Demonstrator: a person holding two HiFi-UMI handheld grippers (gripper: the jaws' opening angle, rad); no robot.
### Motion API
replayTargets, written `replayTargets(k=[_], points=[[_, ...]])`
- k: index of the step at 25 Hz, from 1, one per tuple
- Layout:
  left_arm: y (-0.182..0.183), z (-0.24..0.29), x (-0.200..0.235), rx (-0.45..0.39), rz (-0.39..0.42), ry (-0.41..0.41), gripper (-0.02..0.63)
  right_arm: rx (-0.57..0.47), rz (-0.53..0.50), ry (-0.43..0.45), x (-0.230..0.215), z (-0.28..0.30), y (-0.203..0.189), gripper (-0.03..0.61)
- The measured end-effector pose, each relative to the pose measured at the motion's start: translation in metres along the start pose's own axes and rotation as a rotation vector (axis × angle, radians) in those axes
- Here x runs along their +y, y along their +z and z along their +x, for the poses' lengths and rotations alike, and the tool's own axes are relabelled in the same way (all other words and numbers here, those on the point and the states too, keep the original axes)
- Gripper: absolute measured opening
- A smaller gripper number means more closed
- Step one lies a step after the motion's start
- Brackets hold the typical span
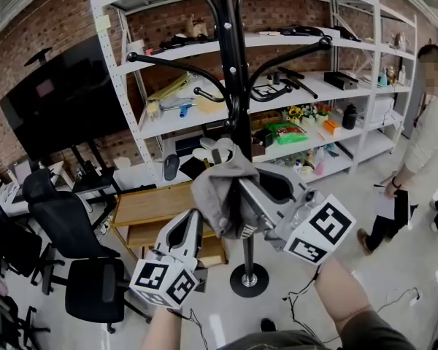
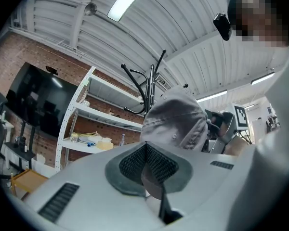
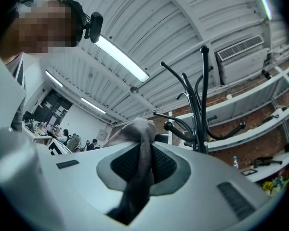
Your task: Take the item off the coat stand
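Note:
A grey cap (image 1: 217, 188) hangs in front of the black coat stand's pole (image 1: 231, 57), below its curved hooks and not hooked on any of them. My right gripper (image 1: 239, 194) comes in from the right and is shut on the cap's fabric (image 3: 135, 131), which runs down between its pads. My left gripper (image 1: 196, 216) rises from below left with its tips at the cap's lower left edge. In the left gripper view a bit of grey-brown fabric sits between its closed pads (image 2: 135, 165), and the cap's crown (image 2: 176, 117) bulges just beyond. The stand (image 3: 202, 100) rises close behind.
The stand's round base (image 1: 248, 279) sits on the floor with cables (image 1: 299, 297) beside it. White shelving (image 1: 328, 133) full of small items stands behind. A low wooden table (image 1: 150, 206) and black office chairs (image 1: 73, 239) are at the left; a person (image 1: 423, 144) stands at the right.

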State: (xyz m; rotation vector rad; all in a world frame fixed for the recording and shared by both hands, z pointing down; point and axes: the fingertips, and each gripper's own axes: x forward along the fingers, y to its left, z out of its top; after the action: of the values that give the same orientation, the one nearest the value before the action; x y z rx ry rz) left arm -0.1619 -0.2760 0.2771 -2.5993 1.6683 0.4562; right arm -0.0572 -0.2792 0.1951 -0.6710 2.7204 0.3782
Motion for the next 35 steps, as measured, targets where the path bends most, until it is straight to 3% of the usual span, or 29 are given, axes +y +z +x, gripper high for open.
replayTargets(k=[21,28,35], points=[[-0.047,-0.098,-0.016,0.119,-0.097,-0.006,0.008,0.142,0.084,-0.111,0.084,-0.071,-0.066,0.054],[-0.061,-0.11,-0.031,0.141,-0.122,-0.037,0.008,0.202,0.119,-0.16,0.095,-0.102,-0.086,0.054],[-0.071,-0.118,-0.042,0.146,-0.142,-0.003,0.008,0.239,0.153,-0.152,0.101,-0.127,-0.104,0.054]])
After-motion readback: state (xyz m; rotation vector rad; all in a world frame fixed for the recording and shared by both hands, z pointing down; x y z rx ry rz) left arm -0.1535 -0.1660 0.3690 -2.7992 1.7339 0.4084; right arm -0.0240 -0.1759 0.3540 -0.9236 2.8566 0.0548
